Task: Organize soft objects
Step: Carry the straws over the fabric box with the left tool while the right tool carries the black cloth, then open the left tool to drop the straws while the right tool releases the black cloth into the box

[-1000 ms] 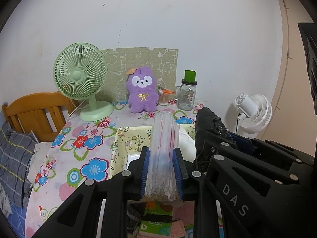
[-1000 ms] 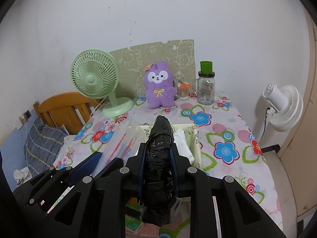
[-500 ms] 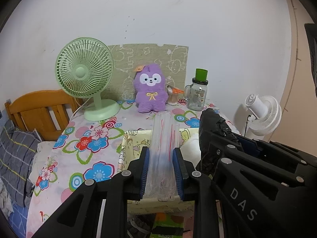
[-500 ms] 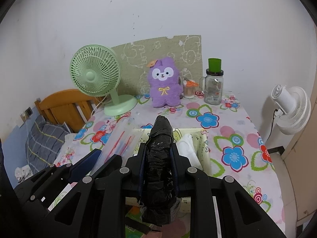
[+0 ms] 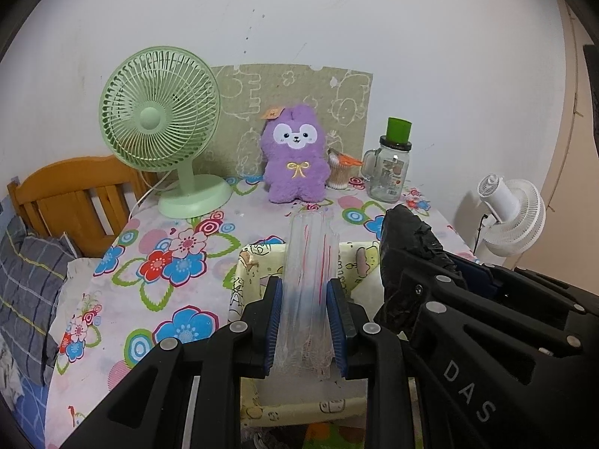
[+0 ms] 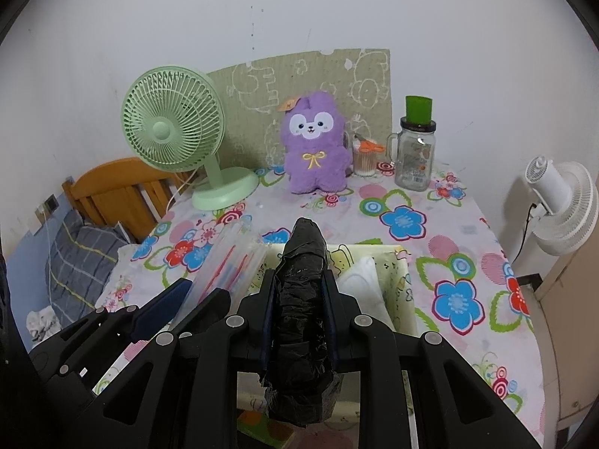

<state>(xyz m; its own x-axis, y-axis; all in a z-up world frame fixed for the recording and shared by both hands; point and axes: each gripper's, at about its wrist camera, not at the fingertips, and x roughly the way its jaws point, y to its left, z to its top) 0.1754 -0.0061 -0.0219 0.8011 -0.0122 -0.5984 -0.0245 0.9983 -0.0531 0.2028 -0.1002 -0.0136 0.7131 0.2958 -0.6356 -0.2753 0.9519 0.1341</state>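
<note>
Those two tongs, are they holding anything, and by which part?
Left tongs clamp a clear plastic bag roll near its lower end. Right tongs clamp a black plastic bag roll around its middle.

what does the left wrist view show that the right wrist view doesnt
Only the left wrist view shows the left gripper head-on, shut on the clear plastic bag roll, and the DAS lettering on the right gripper's side.

Only the right wrist view shows the right gripper head-on, shut on the black plastic bag roll, and a white soft bundle inside the yellow bin.

Both show the purple plush, green fan, glass jar and white fan.
</note>
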